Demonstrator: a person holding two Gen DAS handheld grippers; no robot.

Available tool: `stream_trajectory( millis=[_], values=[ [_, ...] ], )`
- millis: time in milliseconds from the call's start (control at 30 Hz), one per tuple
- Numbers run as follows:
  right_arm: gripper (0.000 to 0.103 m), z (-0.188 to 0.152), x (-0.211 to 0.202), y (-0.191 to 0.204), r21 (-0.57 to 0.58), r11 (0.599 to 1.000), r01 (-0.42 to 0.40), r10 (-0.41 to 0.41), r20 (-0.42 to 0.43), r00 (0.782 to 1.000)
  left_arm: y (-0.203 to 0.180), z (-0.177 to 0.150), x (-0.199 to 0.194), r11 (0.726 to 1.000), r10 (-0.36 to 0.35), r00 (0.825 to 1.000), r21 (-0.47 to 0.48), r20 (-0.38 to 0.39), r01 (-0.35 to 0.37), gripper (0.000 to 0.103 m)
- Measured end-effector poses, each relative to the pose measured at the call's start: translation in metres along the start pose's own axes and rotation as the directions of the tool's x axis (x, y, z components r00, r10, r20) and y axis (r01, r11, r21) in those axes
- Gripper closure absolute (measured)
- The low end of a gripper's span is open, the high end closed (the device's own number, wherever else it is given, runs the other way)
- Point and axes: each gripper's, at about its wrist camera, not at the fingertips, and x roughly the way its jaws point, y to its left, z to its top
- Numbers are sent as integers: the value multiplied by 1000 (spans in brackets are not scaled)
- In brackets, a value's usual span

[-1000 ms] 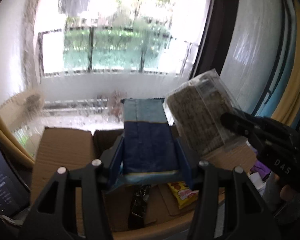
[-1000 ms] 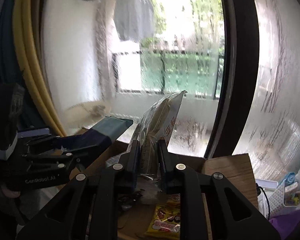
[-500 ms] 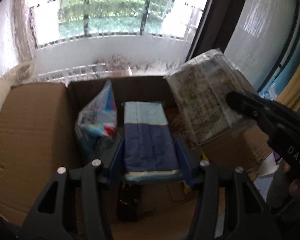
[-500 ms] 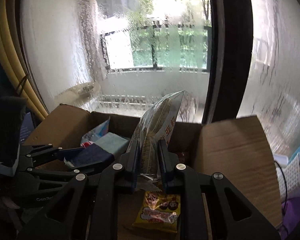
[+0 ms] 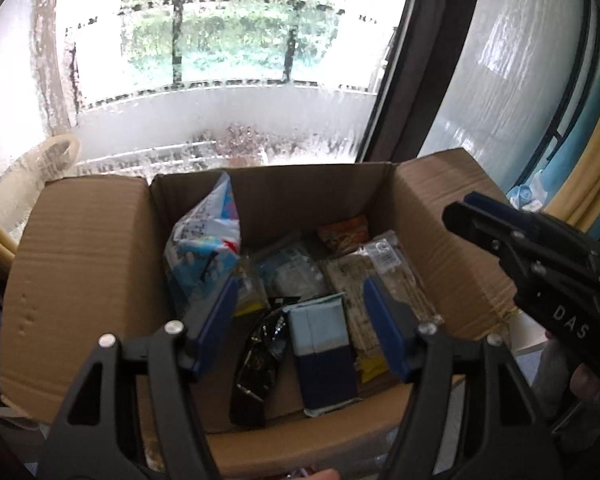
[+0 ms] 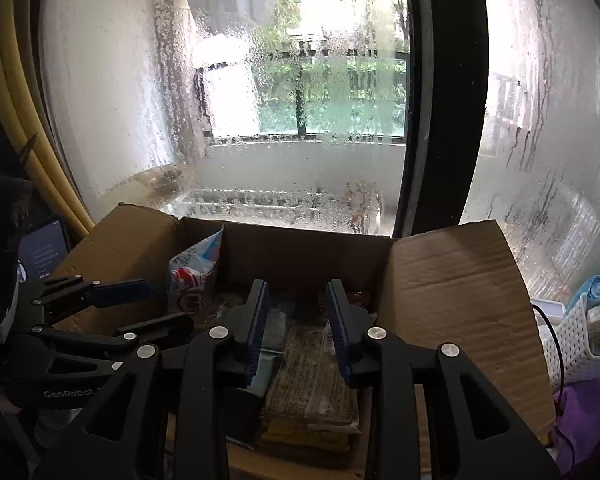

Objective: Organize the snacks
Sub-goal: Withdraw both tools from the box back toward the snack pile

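step: both packs look dropped into the cardboard box (image 5: 80,264); this is the letting-go part of putting snacks away
left gripper (image 5: 300,328): its fingers have just been opening and stand wide apart; nothing is pinched between them
blue pack (image 5: 324,348): it lies flat on the box floor, seen in the gap between the left fingers, down toward 6 o'clock; the pads do not press it
right gripper (image 6: 296,324): its fingers have just been opening too; they are a little apart and hold nothing
clear cracker pack (image 6: 312,376): it lies flat in the box under the right fingers, toward 6 o'clock of them; in the left view it sits at 3 o'clock of the blue pack, just beside it
other snacks: a blue and white bag (image 5: 204,248) leans at 10 o'clock in the box; a red pack (image 5: 344,232) sits at 12 o'clock by the back wall
next move: probably lift both grippers straight up out of the box; keep the fingers apart so no pack comes along; then look for more snacks
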Motion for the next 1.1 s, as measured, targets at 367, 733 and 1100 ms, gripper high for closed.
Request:
stream_trajectory(
  millis=[367, 733, 1100],
  values=[
    [69, -15, -23, 10, -9, 1000, 7, -7, -1, 1000, -7, -14, -30, 1000, -3, 999, 23, 37, 2, 36],
    [53, -27, -61, 20, -9, 1000, 3, -3, 34, 999, -15, -28, -75, 999, 2, 995, 33, 98, -5, 35],
    [51, -37, -122, 33, -30, 999, -11, 14, 105, 994, -27, -57, -131, 997, -3, 983, 70, 183, -10, 35]
  ],
)
